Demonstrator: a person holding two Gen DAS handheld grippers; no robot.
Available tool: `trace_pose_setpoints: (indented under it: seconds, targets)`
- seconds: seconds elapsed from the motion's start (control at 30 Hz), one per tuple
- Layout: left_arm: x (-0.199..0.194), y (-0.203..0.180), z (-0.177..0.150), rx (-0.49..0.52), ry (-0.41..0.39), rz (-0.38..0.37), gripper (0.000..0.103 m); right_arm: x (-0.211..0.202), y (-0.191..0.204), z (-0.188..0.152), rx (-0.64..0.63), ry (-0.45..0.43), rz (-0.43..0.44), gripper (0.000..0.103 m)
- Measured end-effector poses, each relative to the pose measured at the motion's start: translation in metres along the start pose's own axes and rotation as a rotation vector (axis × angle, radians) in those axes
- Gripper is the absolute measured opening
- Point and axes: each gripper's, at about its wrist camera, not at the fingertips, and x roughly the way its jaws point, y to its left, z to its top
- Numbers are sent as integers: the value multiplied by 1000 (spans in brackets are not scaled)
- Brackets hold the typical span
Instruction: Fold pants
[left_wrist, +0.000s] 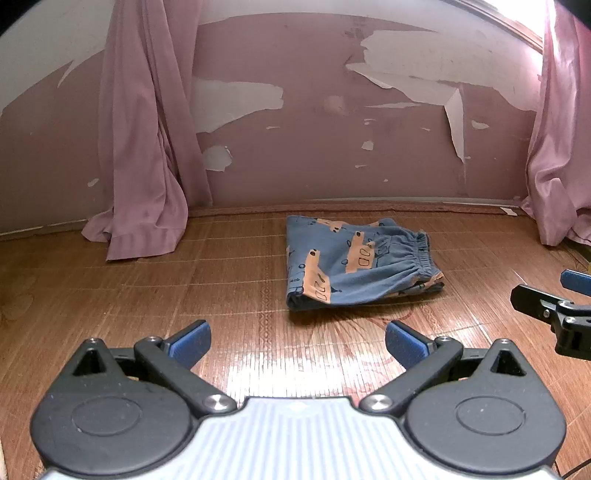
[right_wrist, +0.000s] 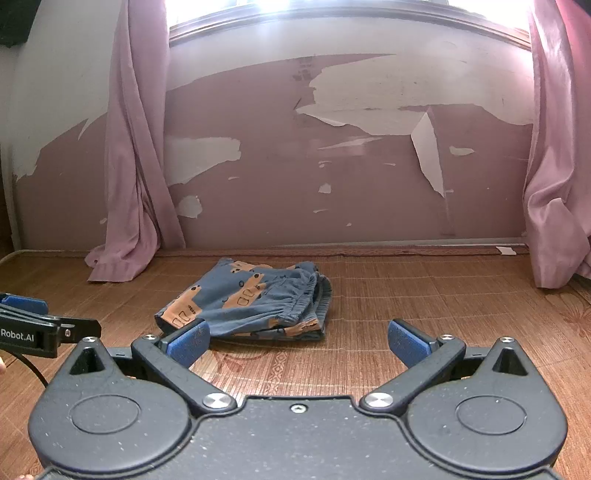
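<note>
Blue pads on both tongs, nothing between them. My left gripper (left_wrist: 297, 343) has its jaws spread wide over bare mat; my right gripper (right_wrist: 298, 343) is just as wide and also empty. Each one shows at the edge of the other's view, so they sit side by side, apart, not touching.

Under and ahead of both: the woven bamboo mat (left_wrist: 147, 280), glossy, with glare right in front of the left tongs.

Next out, the pants (left_wrist: 354, 266), blue with tan print, lie flat on the mat already folded into a compact stack. They are ahead and slightly right of the left tongs, ahead and slightly left of the right tongs (right_wrist: 247, 302), so roughly between the 2. Elastic waistband on the right side of the stack, folded edge on the left. Neither gripper touches them.

Beyond: pink curtains (left_wrist: 140, 147) pooling on the mat, then the peeling wall (left_wrist: 332, 110).

My read: the fold looks done or near done. Risks from here:
1. Another pinch grabs only the top layer and peels the stack open. Layers are loose at the waistband end.
2. Slick mat. Any nudge with a pad will slide the whole bundle instead of creasing it.
3. Tongs are close together; converging on the stack could clash them.
4. Waistband bulk may spring the top layer up.

I can't tell whether the layers line up on the far side.
</note>
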Motion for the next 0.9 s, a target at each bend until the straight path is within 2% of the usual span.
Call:
trace_pose_setpoints:
  seconds: [0.9]
  targets:
    - [0, 1, -1, -7, 7, 3, 103, 2, -2, -1, -4, 14, 8, 102]
